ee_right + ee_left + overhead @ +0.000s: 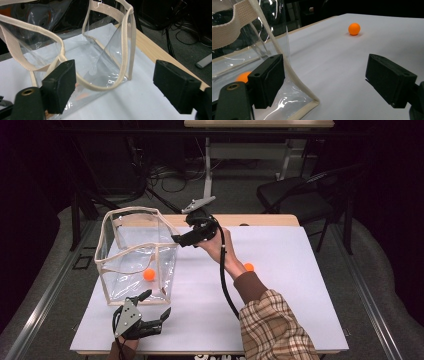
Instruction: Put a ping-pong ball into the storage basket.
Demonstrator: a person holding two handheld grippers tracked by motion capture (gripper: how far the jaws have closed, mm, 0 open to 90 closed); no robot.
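right gripper is open, holding nothing, up by the clear bag. next orange ball sits on the table behind it, nearer the right hand. left gripper open too.

The right hand-held gripper is raised on an outstretched forearm, jaws apart and empty; the left hand-held gripper sits low, jaws wide.

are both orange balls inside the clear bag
No, one orange ball sits inside the clear bag, while the other ball lies out on the white table.
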